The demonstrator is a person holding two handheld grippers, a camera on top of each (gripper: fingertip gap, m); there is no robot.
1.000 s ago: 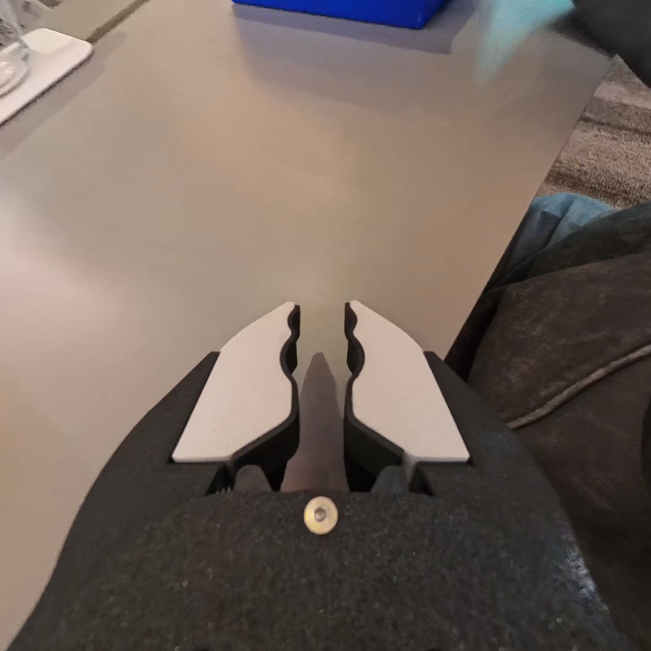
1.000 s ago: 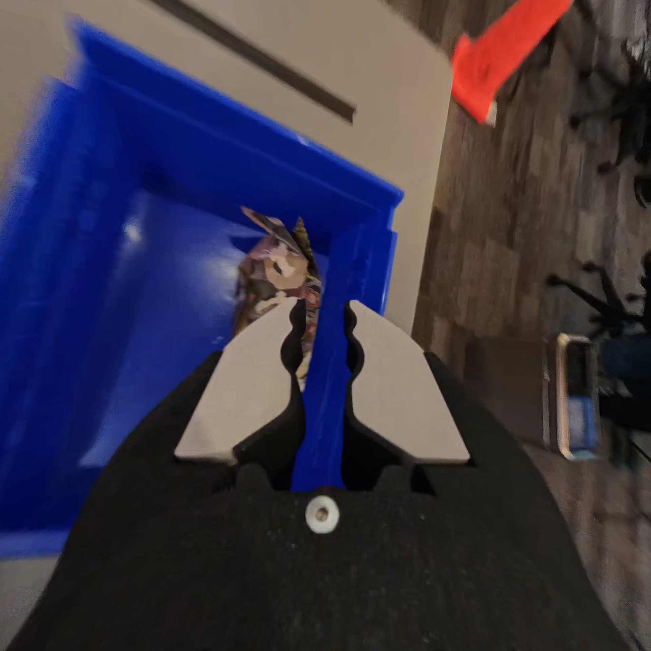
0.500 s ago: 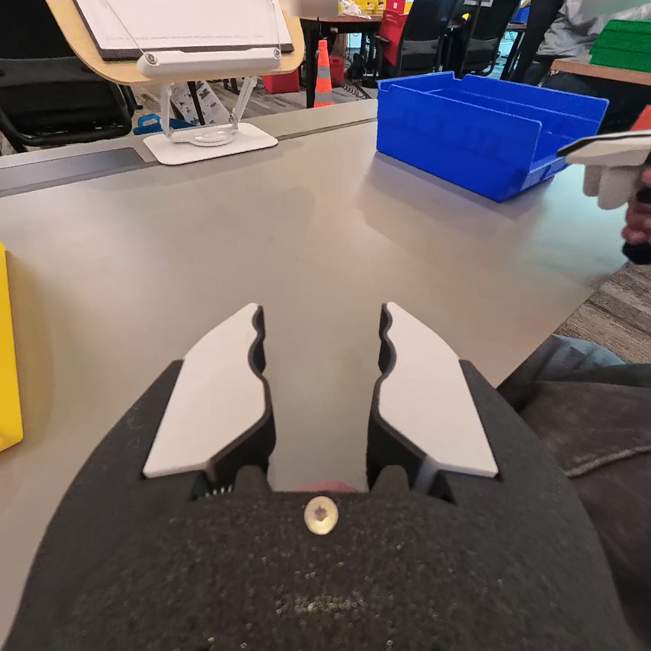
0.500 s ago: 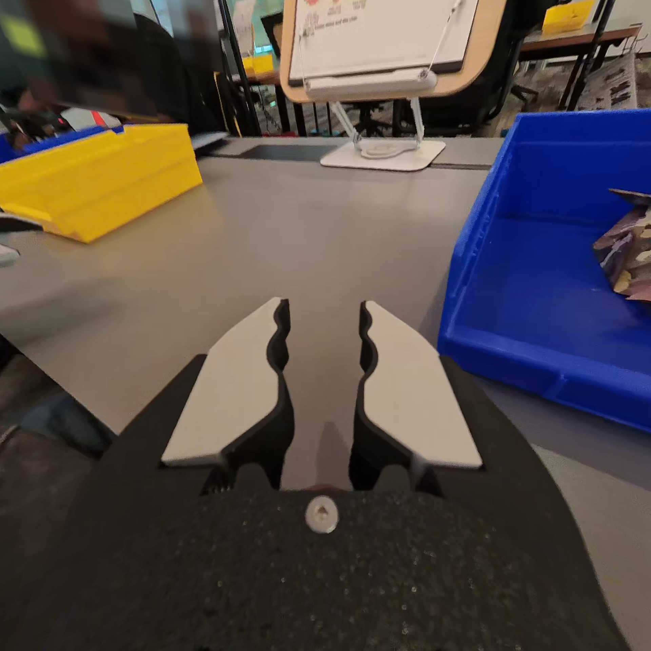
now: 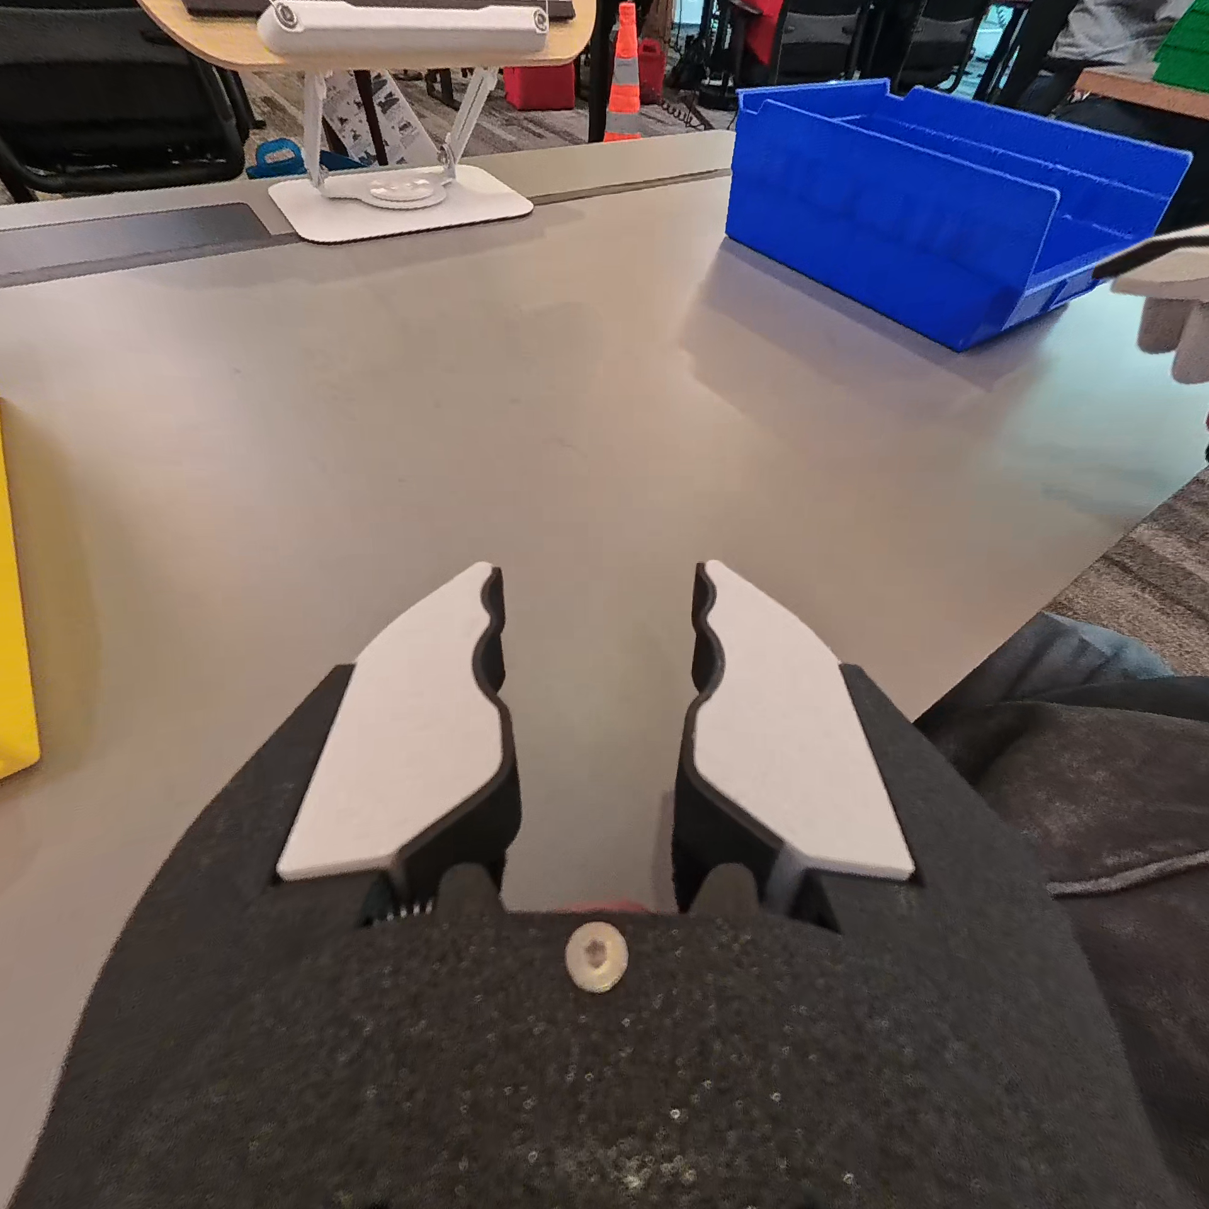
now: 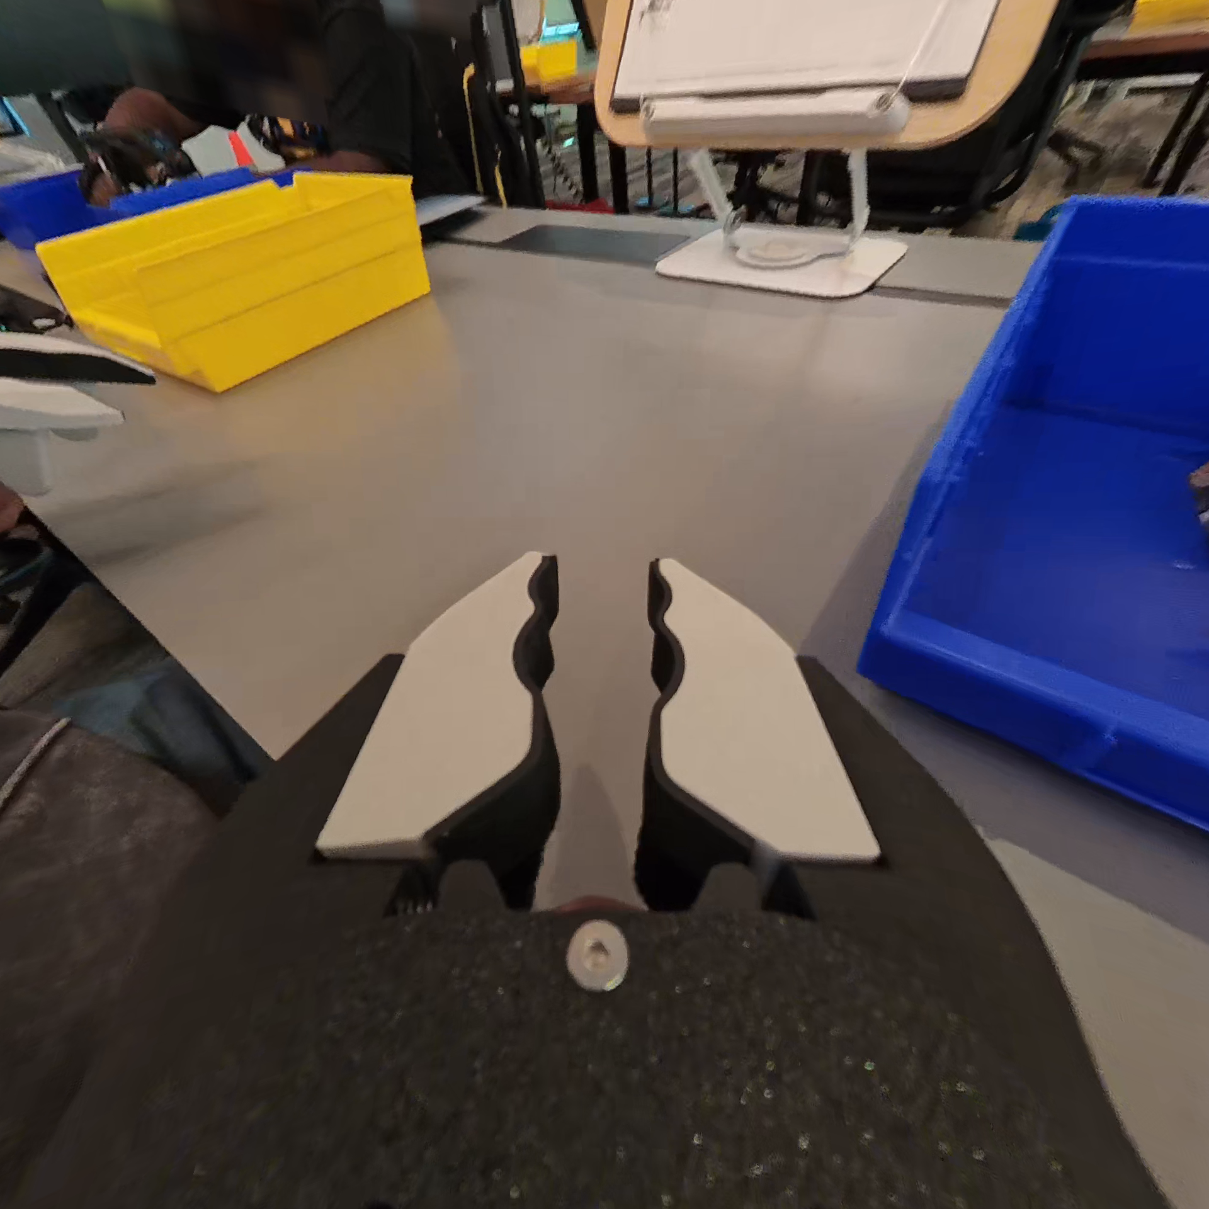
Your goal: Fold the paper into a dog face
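Paper [image 6: 1202, 487] far right of tool [image 6: 602, 569]

Right gripper [image 6: 602, 568] swung away from blue bin [image 6: 1020, 589], now over table [image 6: 589, 419]; left gripper [image 5: 596, 576] jaws spread wider, raised.

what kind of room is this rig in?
Likely a shared workshop or lab: grey table with blue bin and yellow bin, a document stand, traffic cone and other workstations behind.
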